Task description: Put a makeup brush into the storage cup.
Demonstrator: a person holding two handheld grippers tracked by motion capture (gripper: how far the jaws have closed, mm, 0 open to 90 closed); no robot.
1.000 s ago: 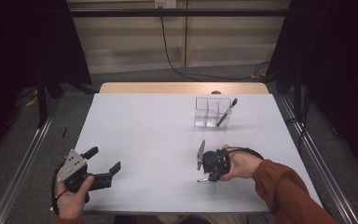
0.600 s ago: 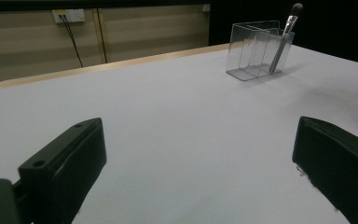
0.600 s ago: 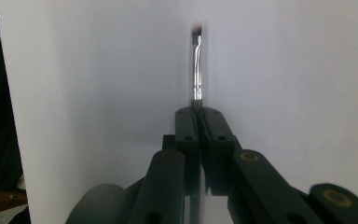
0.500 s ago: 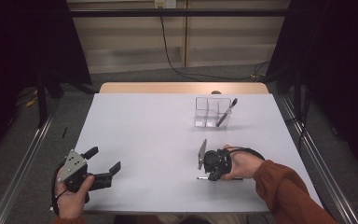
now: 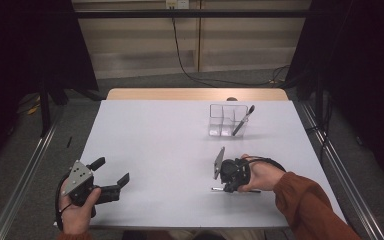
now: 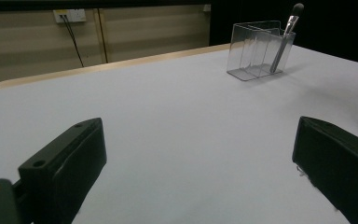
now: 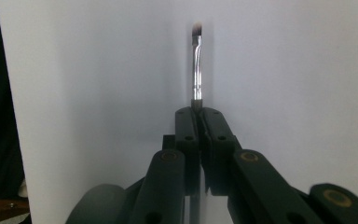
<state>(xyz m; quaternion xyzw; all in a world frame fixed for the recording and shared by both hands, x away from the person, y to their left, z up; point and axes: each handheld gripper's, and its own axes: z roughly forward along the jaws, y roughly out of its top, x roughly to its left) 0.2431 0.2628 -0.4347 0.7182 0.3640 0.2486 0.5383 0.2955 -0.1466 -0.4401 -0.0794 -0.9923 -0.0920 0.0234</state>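
While the right gripper point(image 7: 197, 112) is clamped tight on a thin brush point(image 7: 196, 65) low at the frame's lower right, the left gripper point(image 5: 112, 172) sits wide open and empty, lower left.

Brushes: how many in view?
2. One brush stands tilted in the clear organizer at the table's far side. The other, a small brush, is clamped in the right gripper low over the table. None seems hidden.
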